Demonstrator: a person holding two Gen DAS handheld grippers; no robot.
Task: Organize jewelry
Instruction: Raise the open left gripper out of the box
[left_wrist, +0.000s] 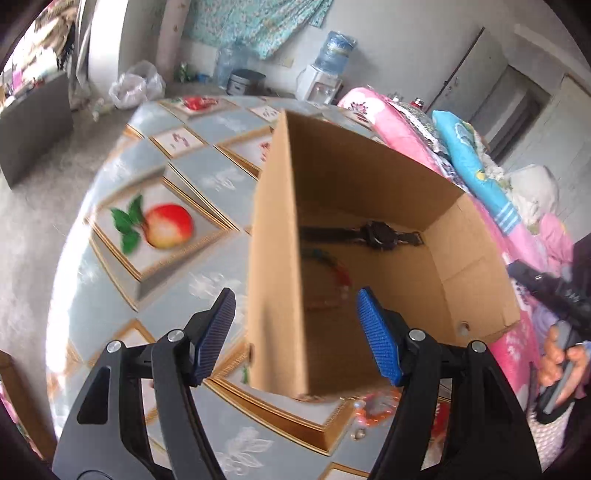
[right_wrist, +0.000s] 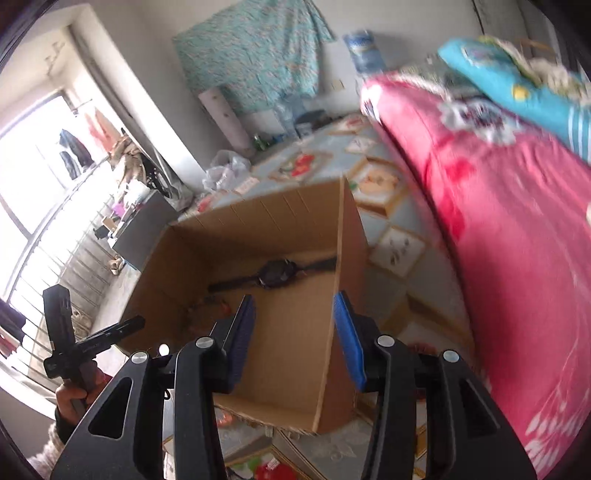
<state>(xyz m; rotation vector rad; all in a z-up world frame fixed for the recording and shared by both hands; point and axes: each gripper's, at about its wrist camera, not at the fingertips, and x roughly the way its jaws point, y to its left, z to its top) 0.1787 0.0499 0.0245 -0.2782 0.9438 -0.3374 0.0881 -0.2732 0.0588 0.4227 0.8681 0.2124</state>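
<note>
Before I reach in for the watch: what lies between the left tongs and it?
In the left wrist view, a multicoloured bead bracelet lies on the box floor between the left tongs and the black watch.

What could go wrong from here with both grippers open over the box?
The cardboard box wall stands between the left gripper fingers, so a careless move could tip it. The orange beads on the table outside the box, half hidden behind a finger, could be missed. The watch already lies inside.

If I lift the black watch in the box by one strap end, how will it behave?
The watch would probably hang floppy, since its thin straps lie flat. Its thick case looks heavier, so it may swing. It seems unlikely to roll.
</note>
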